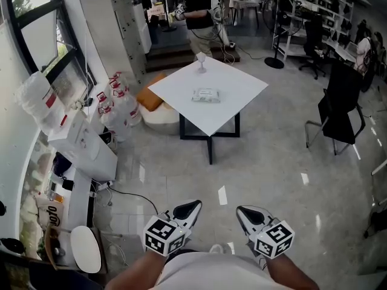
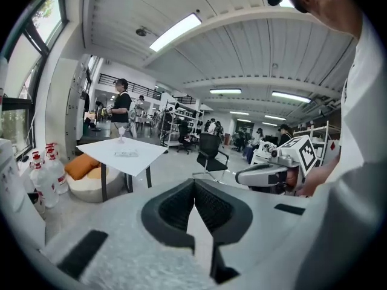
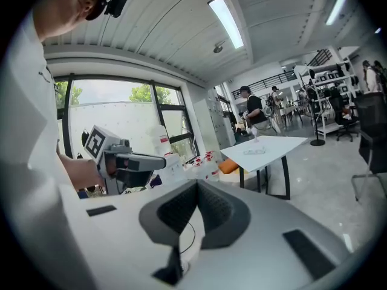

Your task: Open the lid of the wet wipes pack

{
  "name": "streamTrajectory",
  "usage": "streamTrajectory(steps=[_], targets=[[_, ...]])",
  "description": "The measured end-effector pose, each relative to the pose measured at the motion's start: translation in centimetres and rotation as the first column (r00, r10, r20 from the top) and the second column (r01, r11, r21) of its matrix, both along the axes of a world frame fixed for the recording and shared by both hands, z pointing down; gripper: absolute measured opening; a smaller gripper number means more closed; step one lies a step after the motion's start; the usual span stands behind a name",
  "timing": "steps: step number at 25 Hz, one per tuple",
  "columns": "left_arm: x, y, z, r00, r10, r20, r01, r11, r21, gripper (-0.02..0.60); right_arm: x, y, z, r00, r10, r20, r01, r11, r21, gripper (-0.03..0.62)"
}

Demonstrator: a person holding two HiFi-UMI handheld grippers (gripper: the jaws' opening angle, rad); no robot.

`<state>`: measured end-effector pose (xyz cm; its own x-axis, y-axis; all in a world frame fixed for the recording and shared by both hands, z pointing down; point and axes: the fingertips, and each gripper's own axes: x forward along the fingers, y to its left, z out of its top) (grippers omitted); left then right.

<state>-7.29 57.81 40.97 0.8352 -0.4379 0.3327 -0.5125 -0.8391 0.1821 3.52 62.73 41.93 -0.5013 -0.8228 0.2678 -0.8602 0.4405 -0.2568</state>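
On white table (image 1: 242, 89), wipes pack (image 1: 206, 95) crosswise

The only legible print is large dark lettering, seemingly "ofo", on a pale bag (image 1: 48, 214) beside the left wall.

The floor (image 1: 284, 162) is glossy and reflects the lights. The table (image 1: 242, 83) top is smooth, matt white. The pack (image 1: 206, 95) looks like plastic film. The bottles (image 1: 118, 110) are clear plastic.

Place: I am in an open lab-office | proof: shelving racks (image 1: 291, 18), office chair (image 1: 340, 106), white table (image 1: 239, 88), ceiling strip light (image 2: 176, 31)
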Motion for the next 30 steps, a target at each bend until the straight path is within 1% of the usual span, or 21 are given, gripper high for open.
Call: streamTrajectory(steps=[4,9,14,18,24,30], targets=[[-0.2,0.1,0.8,1.000,-0.022,-0.004,0.022,0.999,-0.043,0.000,0.2,0.0,0.5,1.000,-0.006,-0.024,0.006,1.000,-0.009,0.006],[-0.1,0.3,0.7,1.000,-0.022,0.011,0.023,0.999,-0.038,0.000,0.6,-0.2,0.7,1.000,-0.001,-0.005,0.001,1.000,-0.021,0.006],[-0.3,-0.2,1.1,0.999,-0.037,0.029,0.039,0.998,-0.058,0.000,1.0,-1.0,1.2,0.999,0.014,0.032,-0.012,0.999,-0.047,0.006],[-0.6,-1.2,2.2,0.999,-0.037,0.039,0.040,0.997,-0.067,0.000,0.8,-2.2,2.2,0.999,0.015,0.038,-0.012,0.998,-0.065,0.006],[0.3,-4.4,3.3,0.999,-0.022,0.027,0.024,0.996,-0.082,0.000,0.7,-5.0,3.3,1.000,0.009,0.025,-0.007,0.996,-0.091,0.006],[0.7,-10.3,3.1,1.000,-0.012,0.018,0.013,0.997,-0.073,0.000,0.8,-10.6,3.2,1.000,-0.004,-0.019,0.002,0.995,-0.103,0.006]])
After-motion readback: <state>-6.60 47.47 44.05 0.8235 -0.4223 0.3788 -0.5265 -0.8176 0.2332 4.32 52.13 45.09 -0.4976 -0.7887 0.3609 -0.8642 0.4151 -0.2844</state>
